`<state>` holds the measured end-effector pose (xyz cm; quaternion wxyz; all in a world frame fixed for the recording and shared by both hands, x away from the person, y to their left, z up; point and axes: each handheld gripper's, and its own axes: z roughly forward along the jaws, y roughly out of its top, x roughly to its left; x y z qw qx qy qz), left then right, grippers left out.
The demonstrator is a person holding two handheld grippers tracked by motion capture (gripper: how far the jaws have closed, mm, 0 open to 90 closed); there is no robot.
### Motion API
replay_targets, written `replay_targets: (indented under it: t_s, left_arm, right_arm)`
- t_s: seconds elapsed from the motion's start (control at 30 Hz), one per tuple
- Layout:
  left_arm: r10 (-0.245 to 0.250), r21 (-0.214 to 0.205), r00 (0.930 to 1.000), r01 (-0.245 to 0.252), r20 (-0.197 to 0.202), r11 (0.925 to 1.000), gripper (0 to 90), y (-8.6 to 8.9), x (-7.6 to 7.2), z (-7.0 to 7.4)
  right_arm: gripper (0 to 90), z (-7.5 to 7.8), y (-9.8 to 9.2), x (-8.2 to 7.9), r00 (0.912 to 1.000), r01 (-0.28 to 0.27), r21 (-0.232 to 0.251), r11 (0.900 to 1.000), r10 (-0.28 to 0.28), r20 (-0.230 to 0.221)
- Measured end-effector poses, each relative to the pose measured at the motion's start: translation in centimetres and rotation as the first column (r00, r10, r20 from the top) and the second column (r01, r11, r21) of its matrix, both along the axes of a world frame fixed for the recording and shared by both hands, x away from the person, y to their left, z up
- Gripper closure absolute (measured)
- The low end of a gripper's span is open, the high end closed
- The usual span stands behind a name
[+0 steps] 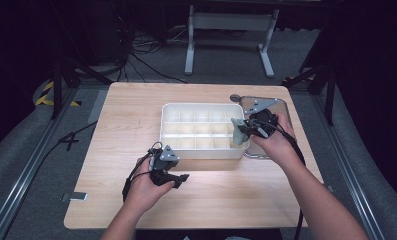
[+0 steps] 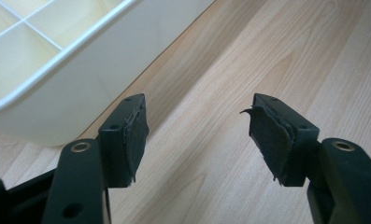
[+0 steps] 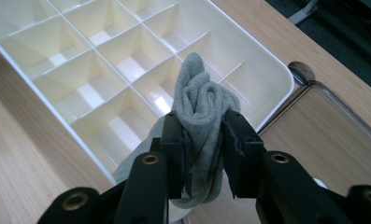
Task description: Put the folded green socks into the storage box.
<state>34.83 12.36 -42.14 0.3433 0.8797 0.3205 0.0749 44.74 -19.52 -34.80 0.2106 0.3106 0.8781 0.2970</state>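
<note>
My right gripper (image 3: 203, 140) is clamped on a rolled grey sock (image 3: 203, 112), its two black jaws pressing the bundle from either side. The sock is a soft, ribbed knit in pale grey-green, folded over itself into a fat roll, with the top bulging above the jaws and the tail hanging below them. I can read no brand, label or writing on it, nor on anything else here. From above, I see that gripper (image 1: 239, 131) holding the sock (image 1: 236, 132) over the right end of the white divided tray (image 1: 204, 151), above the compartments nearest the tray's front right corner. The tray is a grid of small square cells, cream-white and glossy. Just beyond the tray's right side lies a clear plastic lid (image 1: 281, 106), close to the right edge of the table (image 1: 126, 125).

My left gripper (image 2: 199, 133) has its jaws well apart with only bare wood between them; the pads (image 2: 135, 140) look frayed at the edges. It (image 1: 178, 179) hovers just in front of the tray's front wall, towards the tray's left end.
</note>
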Motion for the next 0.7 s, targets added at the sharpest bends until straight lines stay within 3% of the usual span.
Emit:
replay_targets:
  t_s: [0.37,0.53,0.63,0.7]
  left_arm:
    - [0.016,-0.009,0.9999,-0.016,-0.002,0.9998,37.4,0.4,-0.2,-0.1]
    - [0.016,-0.007,0.9999,-0.016,0.003,0.9998,37.4,0.6,-0.2,-0.1]
    - [0.014,-0.007,0.9999,-0.014,0.0,0.9999,37.4,0.6,-0.2,-0.1]
    - [0.018,-0.008,0.9998,-0.018,-0.005,0.9998,37.4,0.7,-0.2,-0.1]
  right_arm:
    - [71.0,-0.5,0.6,0.6,0.9999,-0.006,-0.034,0.9994,0.006,0.01]
    - [70.9,-1.7,1.2,1.1,0.9999,-0.007,-0.056,0.9984,0.006,-0.016]
    - [71.0,-2.4,1.8,1.2,0.9994,-0.014,-0.116,0.9932,0.011,-0.033]
    - [71.1,-2.9,2.2,1.3,0.9978,-0.026,-0.124,0.9919,0.018,-0.063]
